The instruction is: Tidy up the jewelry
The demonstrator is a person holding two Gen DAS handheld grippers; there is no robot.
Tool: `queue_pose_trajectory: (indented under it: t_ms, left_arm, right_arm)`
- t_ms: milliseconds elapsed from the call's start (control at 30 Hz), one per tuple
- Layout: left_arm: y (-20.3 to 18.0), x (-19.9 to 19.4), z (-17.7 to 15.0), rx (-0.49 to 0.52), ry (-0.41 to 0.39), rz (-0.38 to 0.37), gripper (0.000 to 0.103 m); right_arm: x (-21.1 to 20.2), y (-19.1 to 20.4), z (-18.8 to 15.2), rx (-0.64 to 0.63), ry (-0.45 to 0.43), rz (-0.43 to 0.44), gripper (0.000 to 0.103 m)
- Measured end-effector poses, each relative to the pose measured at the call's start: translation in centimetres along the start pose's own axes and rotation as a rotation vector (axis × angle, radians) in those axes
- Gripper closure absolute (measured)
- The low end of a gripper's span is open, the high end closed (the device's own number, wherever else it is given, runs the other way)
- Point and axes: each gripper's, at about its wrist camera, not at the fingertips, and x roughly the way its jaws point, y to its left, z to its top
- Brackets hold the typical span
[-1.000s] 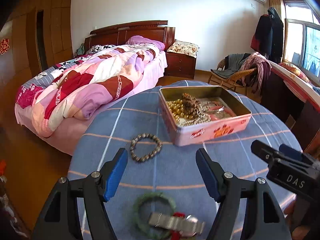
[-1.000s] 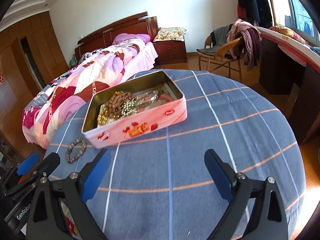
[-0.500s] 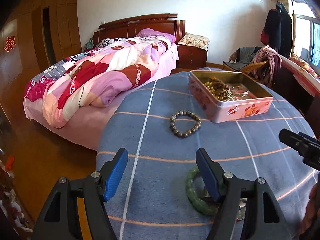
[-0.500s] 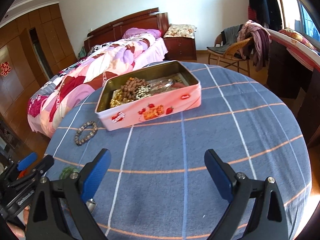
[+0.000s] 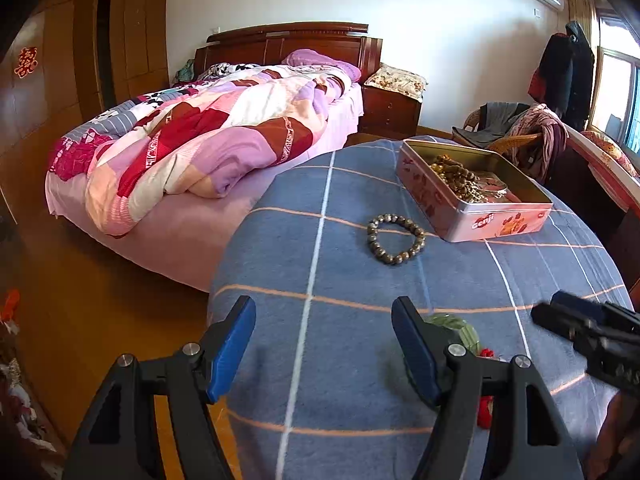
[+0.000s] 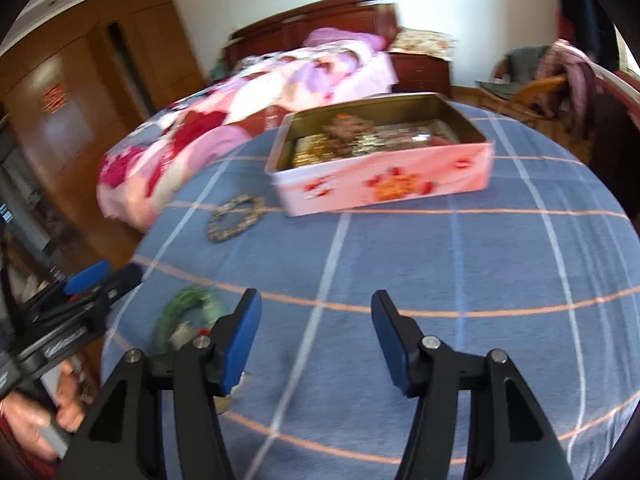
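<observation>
A pink tin [image 5: 496,224] holding gold and brown beads stands far right on the blue checked tablecloth [image 5: 320,264]. A dark beaded bracelet [image 5: 396,239] lies left of it. My left gripper [image 5: 322,320] hovers open over bare cloth near the table's left edge. A green bangle [image 5: 460,326] shows partly behind its right finger, with a red bit beside it. In the blurred right wrist view, my right gripper [image 6: 316,312] is closing with nothing between its jaws. The green bangle [image 6: 188,308] lies just left of it, the bracelet [image 6: 236,218] and tin [image 6: 384,184] beyond.
A bed with a pink patchwork quilt [image 5: 208,136] stands past the table's left edge, above a wooden floor. A chair draped with clothes [image 5: 516,128] sits behind the tin. A person's hand [image 6: 40,412] holds the left gripper's handle at lower left.
The left view swung left, so tin and bracelet slid right and the bangle went behind the right finger. The right gripper's jaws narrowed as it turned toward the bangle.
</observation>
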Motion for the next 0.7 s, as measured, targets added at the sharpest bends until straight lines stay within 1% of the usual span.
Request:
queue_pose_trajectory:
  t_ms: [100,167,233,367,400,433,467,567,633,700]
  left_arm:
    - [0.6,-0.1,0.0,-0.018,0.003,0.012,0.032]
    - [1.0,-0.3,0.0,-0.030,0.004,0.015,0.032]
    - [1.2,-0.5,0.1,-0.030,0.000,0.015,0.032]
    - [1.5,-0.8,0.2,-0.034,-0.003,0.021,0.032]
    - [1.6,-0.8,0.2,-0.038,-0.001,0.021,0.032]
    - [1.6,-0.7,0.1,-0.043,0.003,0.020,0.032]
    - [1.6,-0.7,0.1,-0.047,0.005,0.017,0.032]
    - [1.7,-1.0,0.2,-0.049,0.001,0.011,0.032]
    - [1.7,-1.0,0.3,-0.047,-0.004,0.012,0.032]
    - [1.7,-1.0,0.4,-0.050,-0.004,0.009,0.032]
  right_arm:
    - [0.2,1.7,-0.6,-0.055,0.030,0.081,0.042]
    - [0.4,2.8,-0.9,-0.110,0.042,0.076,0.043]
    - [0.7,3.7,-1.4,-0.168,0.068,0.074,0.046]
    - [1.6,4.1,-2.0,-0.194,0.133,0.104,0.047]
    - [2.1,4.2,-2.2,-0.206,0.149,0.078,0.050]
    - [2.2,4.3,-2.1,-0.213,0.142,0.062,0.054]
    - [2.3,4.3,-2.0,-0.213,0.150,0.077,0.066]
    - [2.2,3.9,-1.8,-0.189,0.141,0.079,0.067]
    - [1.8,3.0,-1.4,-0.137,0.124,0.119,0.067]
    - [1.0,2.1,-0.7,-0.098,0.096,0.137,0.067]
